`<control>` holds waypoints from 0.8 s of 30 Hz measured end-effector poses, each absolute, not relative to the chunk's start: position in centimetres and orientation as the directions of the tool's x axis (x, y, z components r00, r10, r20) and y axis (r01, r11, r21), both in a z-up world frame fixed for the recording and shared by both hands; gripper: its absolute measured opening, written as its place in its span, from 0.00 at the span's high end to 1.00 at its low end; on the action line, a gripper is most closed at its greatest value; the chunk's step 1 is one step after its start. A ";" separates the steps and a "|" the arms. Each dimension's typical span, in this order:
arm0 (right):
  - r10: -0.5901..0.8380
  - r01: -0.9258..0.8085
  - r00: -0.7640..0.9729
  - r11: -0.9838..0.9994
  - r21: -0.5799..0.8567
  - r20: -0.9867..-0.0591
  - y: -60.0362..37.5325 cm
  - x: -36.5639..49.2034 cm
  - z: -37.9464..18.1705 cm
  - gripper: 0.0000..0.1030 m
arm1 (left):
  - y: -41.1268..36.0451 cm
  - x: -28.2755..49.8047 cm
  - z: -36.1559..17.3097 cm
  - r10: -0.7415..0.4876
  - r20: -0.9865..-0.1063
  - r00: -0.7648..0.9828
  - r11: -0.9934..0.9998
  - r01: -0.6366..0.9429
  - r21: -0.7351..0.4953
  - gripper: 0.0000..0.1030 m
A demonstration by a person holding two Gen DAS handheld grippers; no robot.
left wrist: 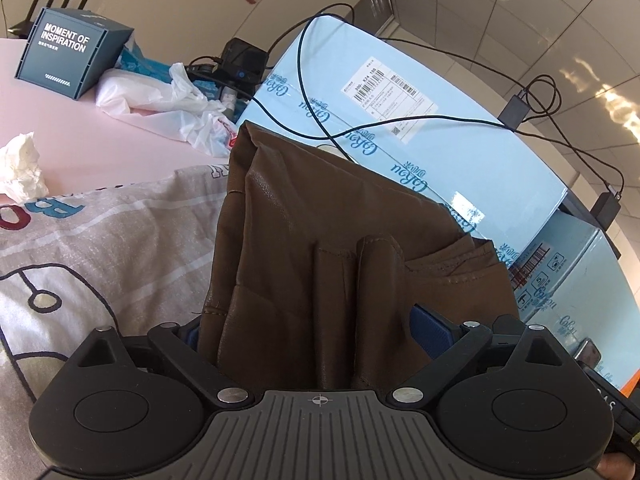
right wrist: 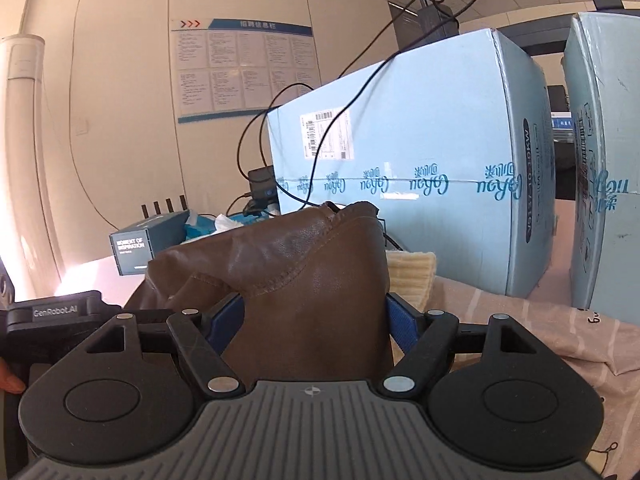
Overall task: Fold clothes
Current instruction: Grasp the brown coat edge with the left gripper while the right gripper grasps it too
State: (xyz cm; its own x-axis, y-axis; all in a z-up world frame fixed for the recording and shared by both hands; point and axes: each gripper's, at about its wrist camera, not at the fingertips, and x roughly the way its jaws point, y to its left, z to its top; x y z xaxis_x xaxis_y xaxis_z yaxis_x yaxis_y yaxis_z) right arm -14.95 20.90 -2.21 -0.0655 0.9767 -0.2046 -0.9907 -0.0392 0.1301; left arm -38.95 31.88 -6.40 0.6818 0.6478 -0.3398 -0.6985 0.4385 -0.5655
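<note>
One brown leather-like garment (left wrist: 320, 240) is held by both claws at once. The left claw (left wrist: 316, 328) has its two blue-padded fingers (left wrist: 432, 330) spread fairly wide, with a thick bunch of the brown fabric packed between them and rising straight ahead of it. The right claw (right wrist: 316, 320) likewise grips a folded, stitched edge of the same garment (right wrist: 304, 276) between its two blue pads (right wrist: 402, 326), jaws partly closed around the bundle. Below and left of the left claw lies one printed cloth (left wrist: 92, 248) with cartoon outlines and letters over the pink surface (left wrist: 80, 120). Ahead of both claws stand two pale blue cartons (right wrist: 400, 152), side by side, with black cables (left wrist: 440, 120) draped over the nearer one. Farther ahead and to the left of the left claw sit one dark blue box (left wrist: 68, 56) with white lettering, a heap of white plastic bags (left wrist: 160, 96) and one crumpled tissue (left wrist: 22, 168). Just right of the right claw, one cream ribbed item (right wrist: 412, 276) peeks from behind the garment.
</note>
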 end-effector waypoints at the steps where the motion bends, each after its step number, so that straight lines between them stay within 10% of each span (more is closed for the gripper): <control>1: 0.978 -0.990 -0.085 -0.062 0.124 -0.193 21.1 -15.3 -2.0 0.27 | 31.8 -38.9 -6.4 0.649 -0.341 0.680 0.440 -0.701 -0.561 0.06; 11: 0.947 -0.960 -0.135 -0.052 0.275 -0.291 23.6 -12.9 -3.8 0.27 | 31.4 -38.5 -6.2 0.665 -0.343 0.664 0.450 -0.722 -0.526 0.07; 17: 0.953 -0.964 -0.091 -0.012 0.265 -0.288 23.2 -12.9 -4.4 0.67 | 31.1 -38.7 -6.1 0.684 -0.328 0.651 0.445 -0.730 -0.519 0.10; 20: 0.963 -0.964 -0.121 -0.056 0.260 -0.243 22.2 -14.0 -3.3 0.84 | 30.7 -39.2 -6.0 0.711 -0.312 0.630 0.428 -0.740 -0.519 0.18; 24: 0.967 -0.952 -0.182 -0.128 0.276 -0.177 20.7 -15.4 -1.6 0.87 | 29.8 -40.3 -5.8 0.763 -0.277 0.584 0.394 -0.760 -0.517 0.52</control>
